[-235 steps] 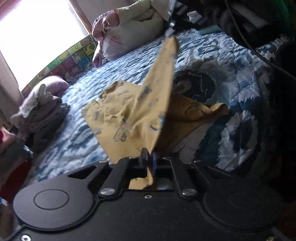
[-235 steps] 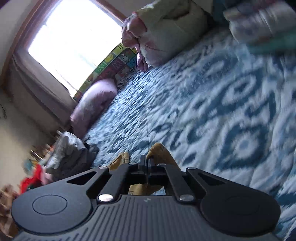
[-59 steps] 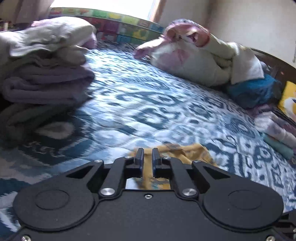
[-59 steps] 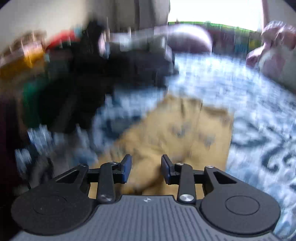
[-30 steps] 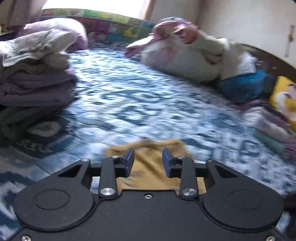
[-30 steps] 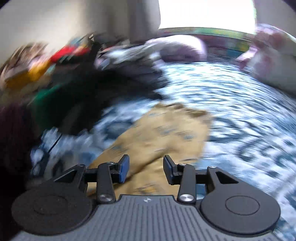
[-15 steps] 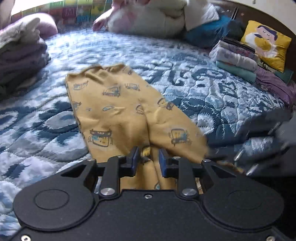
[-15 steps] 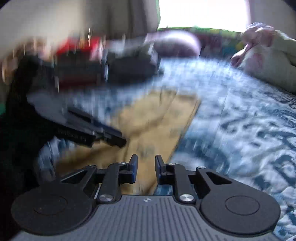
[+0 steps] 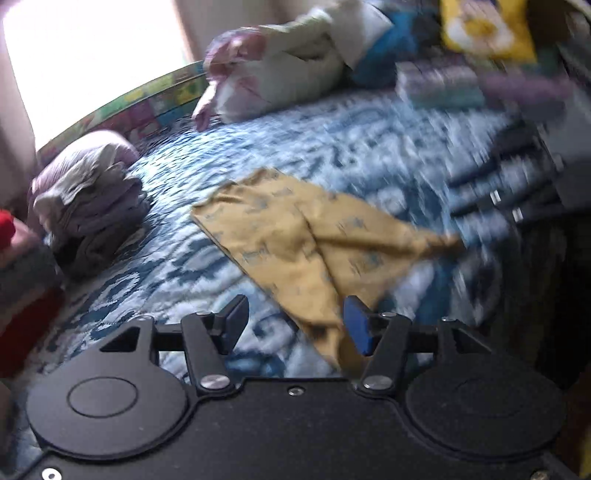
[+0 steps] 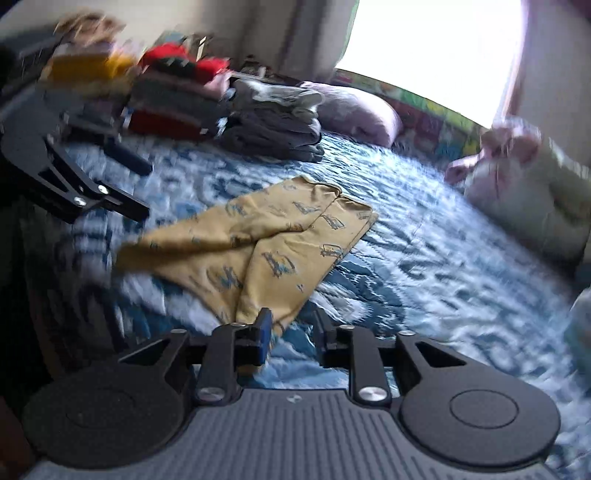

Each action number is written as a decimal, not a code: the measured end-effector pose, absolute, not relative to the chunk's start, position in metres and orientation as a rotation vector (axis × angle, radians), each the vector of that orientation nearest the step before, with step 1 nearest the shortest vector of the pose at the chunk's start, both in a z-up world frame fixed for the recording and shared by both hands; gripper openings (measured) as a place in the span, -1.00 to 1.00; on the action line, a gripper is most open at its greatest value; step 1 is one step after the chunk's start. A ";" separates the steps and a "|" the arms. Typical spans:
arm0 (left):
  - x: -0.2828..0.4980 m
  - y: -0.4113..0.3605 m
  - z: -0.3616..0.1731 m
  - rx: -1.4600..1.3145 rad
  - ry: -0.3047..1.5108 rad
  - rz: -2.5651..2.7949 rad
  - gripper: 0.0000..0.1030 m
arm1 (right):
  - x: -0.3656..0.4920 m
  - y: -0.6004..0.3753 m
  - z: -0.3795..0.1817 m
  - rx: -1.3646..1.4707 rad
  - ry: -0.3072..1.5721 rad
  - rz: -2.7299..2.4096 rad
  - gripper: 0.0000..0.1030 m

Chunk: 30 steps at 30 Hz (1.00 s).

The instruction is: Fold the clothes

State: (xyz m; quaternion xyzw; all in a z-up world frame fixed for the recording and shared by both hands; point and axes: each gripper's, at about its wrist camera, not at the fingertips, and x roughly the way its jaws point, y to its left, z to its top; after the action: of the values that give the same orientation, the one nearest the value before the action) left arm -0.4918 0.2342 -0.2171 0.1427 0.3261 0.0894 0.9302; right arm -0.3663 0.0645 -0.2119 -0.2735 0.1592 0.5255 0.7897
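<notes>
Yellow trousers [image 9: 291,229] with a blue print lie spread on the blue-and-white quilt [image 9: 332,147], waistband far, both legs running toward me. My left gripper [image 9: 295,321] is wide open with nothing in it; one leg's hem lies just under its right finger [image 9: 356,326]. In the right wrist view the trousers [image 10: 273,243] fan out flat, and my right gripper [image 10: 291,332] is open and holds nothing, just short of the near hem. Each gripper shows blurred in the other's view: the right gripper [image 9: 506,199] and the left gripper [image 10: 77,184], both above the leg ends.
A stack of folded grey and lilac clothes [image 9: 88,199] stands at the left of the bed, with red folded items [image 10: 177,92] behind it. A pink-and-white bundle [image 9: 280,74], a folded pile [image 9: 443,85] and a yellow cushion [image 9: 484,26] line the far side.
Both grippers have pulled back and risen from the trousers. The left jaws have spread wide and the right ones a little. The trousers lie free on the quilt.
</notes>
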 end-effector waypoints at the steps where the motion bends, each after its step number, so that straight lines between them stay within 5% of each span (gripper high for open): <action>1: -0.492 0.230 -0.224 0.324 0.688 0.183 0.15 | -0.370 0.064 -0.214 -0.628 0.323 1.132 -0.45; 8: -0.488 0.217 -0.238 0.377 0.696 0.169 0.13 | -0.387 0.065 -0.221 -0.673 0.297 1.155 -0.37; 10: -0.486 0.222 -0.228 0.291 0.654 0.159 -0.34 | -0.386 0.067 -0.217 -0.617 0.304 1.169 -0.42; 11: -0.484 0.228 -0.223 0.220 0.633 0.154 -0.38 | -0.383 0.068 -0.214 -0.570 0.313 1.180 -0.46; 19: -0.473 0.246 -0.249 0.063 0.722 0.133 -0.42 | -0.365 0.102 -0.240 -0.540 0.506 1.227 -0.54; 23: -0.482 0.252 -0.227 -0.025 0.586 0.129 -0.42 | -0.362 0.100 -0.235 -0.545 0.500 1.233 -0.55; 30: -0.467 0.250 -0.243 0.021 0.702 0.027 -0.41 | -0.345 0.107 -0.237 -0.520 0.526 1.265 -0.53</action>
State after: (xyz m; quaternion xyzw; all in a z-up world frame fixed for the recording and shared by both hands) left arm -0.4667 0.2504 -0.2433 0.0101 0.3437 0.0130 0.9389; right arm -0.3451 0.1067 -0.2365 -0.2375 0.2402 0.5776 0.7432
